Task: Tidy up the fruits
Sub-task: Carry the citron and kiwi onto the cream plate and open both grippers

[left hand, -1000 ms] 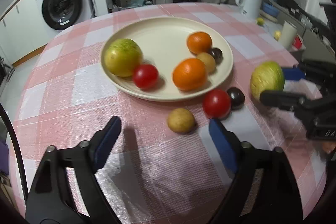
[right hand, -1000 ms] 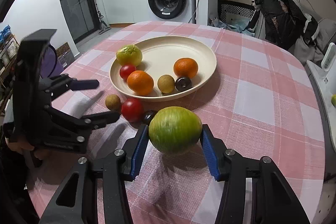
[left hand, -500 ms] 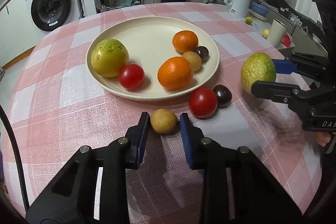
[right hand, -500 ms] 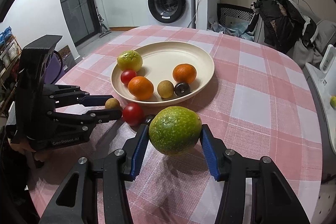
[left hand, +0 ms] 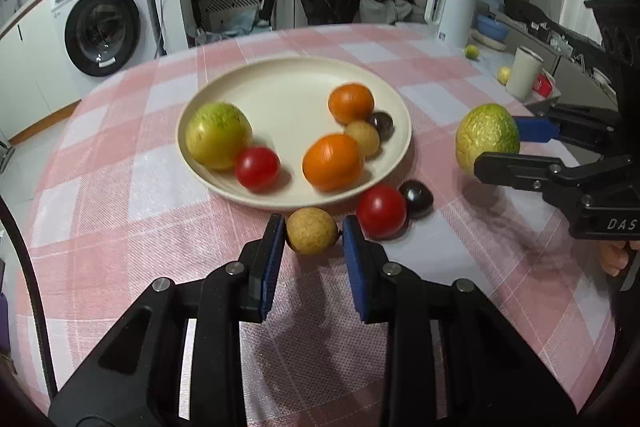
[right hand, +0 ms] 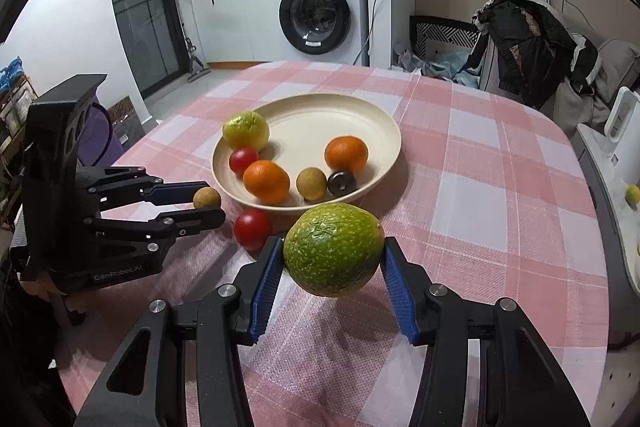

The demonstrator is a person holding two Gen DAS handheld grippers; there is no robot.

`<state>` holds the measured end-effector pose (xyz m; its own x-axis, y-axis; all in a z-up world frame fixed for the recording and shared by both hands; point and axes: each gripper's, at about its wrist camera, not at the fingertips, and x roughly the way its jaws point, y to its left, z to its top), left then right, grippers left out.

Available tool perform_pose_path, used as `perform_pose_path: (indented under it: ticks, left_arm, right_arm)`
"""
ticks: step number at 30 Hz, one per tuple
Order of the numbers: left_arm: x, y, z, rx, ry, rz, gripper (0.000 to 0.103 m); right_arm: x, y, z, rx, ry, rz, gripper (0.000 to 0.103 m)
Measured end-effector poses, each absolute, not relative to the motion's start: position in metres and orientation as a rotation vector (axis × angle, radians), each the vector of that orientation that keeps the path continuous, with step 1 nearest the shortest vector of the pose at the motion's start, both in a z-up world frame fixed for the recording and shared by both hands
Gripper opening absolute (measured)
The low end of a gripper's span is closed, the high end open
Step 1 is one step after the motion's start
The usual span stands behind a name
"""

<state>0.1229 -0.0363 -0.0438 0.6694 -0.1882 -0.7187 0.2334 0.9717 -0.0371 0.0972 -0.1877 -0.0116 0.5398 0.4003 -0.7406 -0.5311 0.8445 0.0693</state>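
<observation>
Closed since a second ago, the left gripper (left hand: 313, 241) now pinches a small tan fruit (left hand: 312, 230) just off the cream plate's (left hand: 280, 95) near rim, beside a red tomato (left hand: 381, 212) and a dark plum (left hand: 416, 197). To the right, the right gripper (right hand: 332, 267) clamps a large green fruit (right hand: 333, 249) (held clear of the checked tablecloth (right hand: 500, 187)).

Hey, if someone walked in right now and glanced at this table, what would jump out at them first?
Probably the big green fruit clamped in the right tool, held up off the pink checked tablecloth in front of the cream plate. Next, the left tool closed on a small tan fruit at the plate's near edge, beside a red tomato.
</observation>
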Motion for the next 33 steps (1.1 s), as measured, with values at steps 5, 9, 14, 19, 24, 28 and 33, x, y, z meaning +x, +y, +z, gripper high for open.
perform_pose_path:
  ticks: [5,9,14,19,24,28,33]
  left_arm:
    - [0.118,-0.031,-0.030,0.046,0.751,-0.224,0.027]
    - [0.116,-0.024,-0.021,0.020,0.722,-0.212,0.027]
    - [0.116,-0.020,-0.013,0.002,0.700,-0.202,0.027]
    - [0.120,-0.020,-0.005,-0.009,0.679,-0.205,0.027]
    - [0.130,-0.024,-0.003,-0.002,0.676,-0.206,0.027]
    - [0.138,-0.025,-0.001,0.002,0.672,-0.202,0.027]
    - [0.149,-0.026,0.001,0.001,0.665,-0.193,0.027]
  right_arm:
    - [0.096,-0.189,-0.008,-0.152,0.801,0.565,0.051]
    - [0.094,-0.189,-0.004,-0.140,0.778,0.571,0.051]
    - [0.095,-0.188,0.002,-0.118,0.750,0.571,0.051]
    - [0.097,-0.183,0.007,-0.098,0.726,0.578,0.051]
    - [0.105,-0.172,0.012,-0.108,0.718,0.589,0.051]
    - [0.113,-0.164,0.018,-0.110,0.715,0.598,0.051]
    - [0.128,-0.157,0.021,-0.098,0.718,0.596,0.051]
